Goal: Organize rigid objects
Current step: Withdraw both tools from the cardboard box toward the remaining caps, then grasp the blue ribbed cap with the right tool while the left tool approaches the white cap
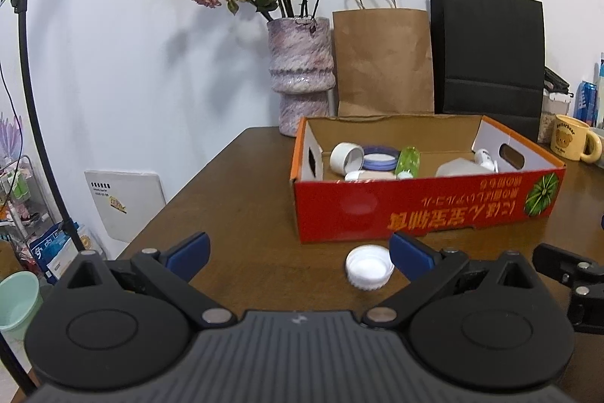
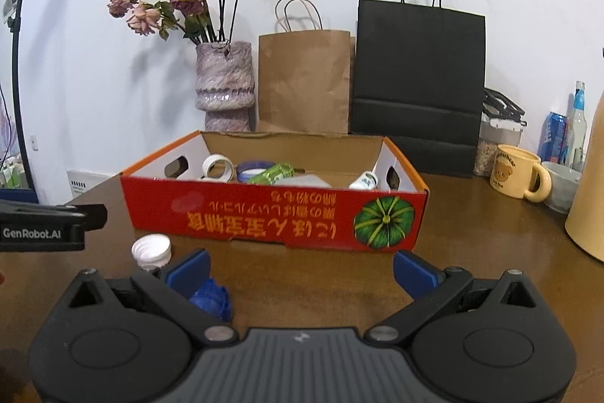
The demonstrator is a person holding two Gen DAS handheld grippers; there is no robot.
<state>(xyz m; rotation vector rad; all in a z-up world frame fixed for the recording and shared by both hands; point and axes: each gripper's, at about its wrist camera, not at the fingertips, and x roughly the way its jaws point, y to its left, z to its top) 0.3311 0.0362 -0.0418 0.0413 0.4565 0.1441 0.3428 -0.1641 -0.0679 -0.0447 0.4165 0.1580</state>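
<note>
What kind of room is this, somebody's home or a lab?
Most likely a home, at a wooden table against a wall. A vase of dried roses, paper shopping bags and a bear mug point that way.

Black tongs [image 1: 298, 257] with blue pads [image 1: 188, 253], silver screws.

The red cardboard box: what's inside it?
The red box holds a white tape roll, a blue-rimmed lid, a green bottle and small white containers; its front wall hides the floor.
</note>
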